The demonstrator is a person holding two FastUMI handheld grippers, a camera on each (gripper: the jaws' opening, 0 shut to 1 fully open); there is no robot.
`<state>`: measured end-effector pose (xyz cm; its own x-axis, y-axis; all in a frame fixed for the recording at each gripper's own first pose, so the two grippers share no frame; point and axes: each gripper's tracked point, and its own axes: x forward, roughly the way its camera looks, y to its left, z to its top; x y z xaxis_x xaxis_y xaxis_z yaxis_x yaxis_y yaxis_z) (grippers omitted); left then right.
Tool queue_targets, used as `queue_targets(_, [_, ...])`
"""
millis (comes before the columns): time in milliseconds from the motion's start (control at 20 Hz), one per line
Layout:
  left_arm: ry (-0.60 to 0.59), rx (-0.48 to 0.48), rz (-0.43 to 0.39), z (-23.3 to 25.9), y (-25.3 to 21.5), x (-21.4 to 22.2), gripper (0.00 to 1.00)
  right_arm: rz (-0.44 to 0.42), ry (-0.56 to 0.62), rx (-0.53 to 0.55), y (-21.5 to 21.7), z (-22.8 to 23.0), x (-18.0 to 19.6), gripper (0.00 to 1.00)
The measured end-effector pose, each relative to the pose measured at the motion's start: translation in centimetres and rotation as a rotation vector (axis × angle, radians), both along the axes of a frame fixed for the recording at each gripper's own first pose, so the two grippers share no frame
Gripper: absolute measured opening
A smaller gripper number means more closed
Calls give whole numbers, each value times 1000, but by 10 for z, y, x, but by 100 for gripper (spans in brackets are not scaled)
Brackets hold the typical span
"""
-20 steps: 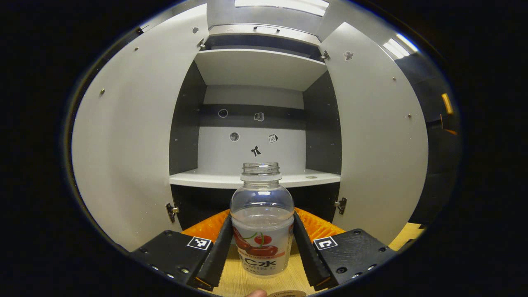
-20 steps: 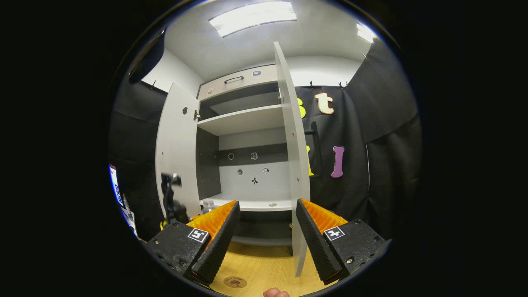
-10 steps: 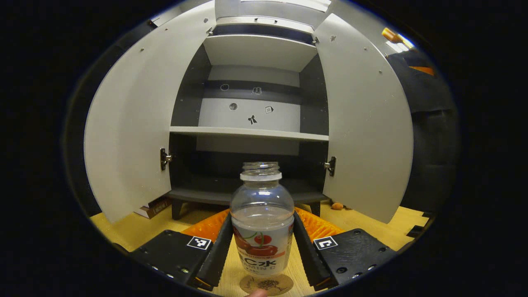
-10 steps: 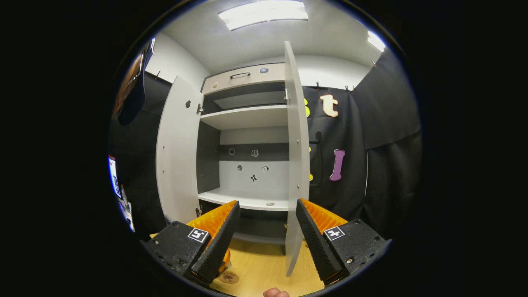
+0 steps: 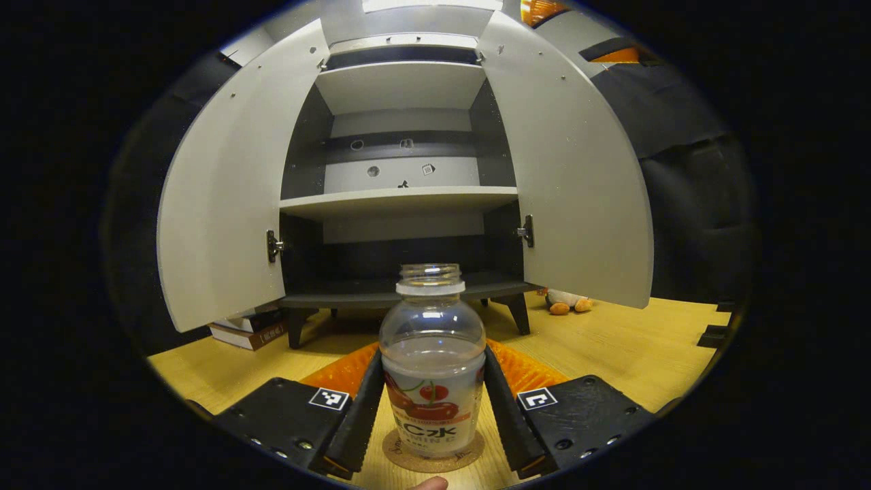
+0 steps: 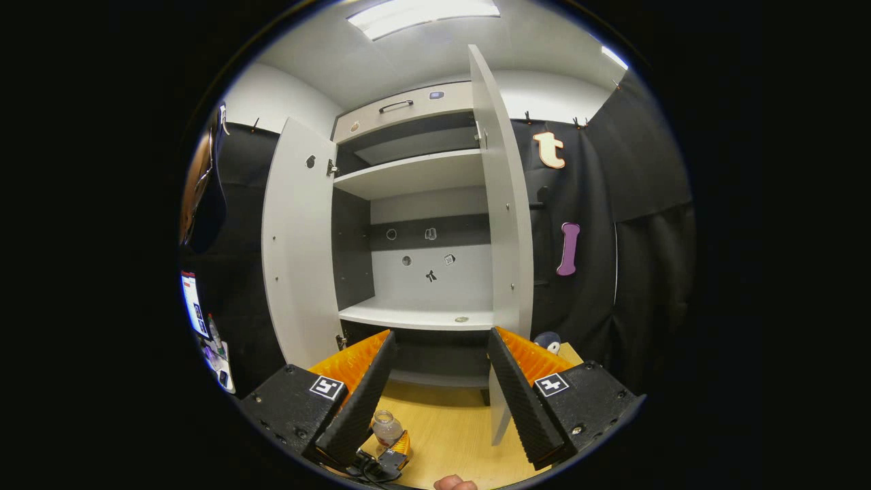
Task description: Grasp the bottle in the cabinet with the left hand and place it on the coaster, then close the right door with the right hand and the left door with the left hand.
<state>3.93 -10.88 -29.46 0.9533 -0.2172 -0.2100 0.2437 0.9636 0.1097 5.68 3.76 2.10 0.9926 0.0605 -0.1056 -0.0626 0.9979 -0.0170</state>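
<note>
Wooden floor [image 5: 612,347], left tongs [image 5: 431,408] clamped on bottle [image 5: 433,371] seemingly touching coaster [image 5: 433,459], right tongs [image 6: 439,388] apart, empty.

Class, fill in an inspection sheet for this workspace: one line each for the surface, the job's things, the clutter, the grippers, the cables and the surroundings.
Surface: pale wooden floor, bare around the coaster.
Job's things: clear uncapped bottle upright on the round cork coaster; cabinet's left door and right door both wide open.
Clutter: stacked books under the left door; a soft toy on the floor near the right door.
Grippers: left gripper with both fingers against the bottle's sides; right gripper open, holding nothing, facing the cabinet.
Cables: nothing seen.
Surroundings: black cloth booth wall, white ceiling with a light panel.
</note>
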Motion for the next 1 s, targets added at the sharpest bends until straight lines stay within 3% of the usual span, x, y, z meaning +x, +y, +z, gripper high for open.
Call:
queue_targets(300, [-25, -12, 38, -2, 3, -3, 74, 8, 6, -15, 1, -2, 1, 84])
queue_targets(650, [18, -45, 48, -10, 10, -5, 79, 16, 31, -1, 1, -10, 3, 84])
queue_targets(800, [-4, -63, 36, -2, 10, -8, 94, 18, 43, -14, 2, -12, 5, 84])
queue_targets(1000, [-33, -70, 27, 17, 9, -12, 95, 24, 51, -23, 4, -17, 7, 84])
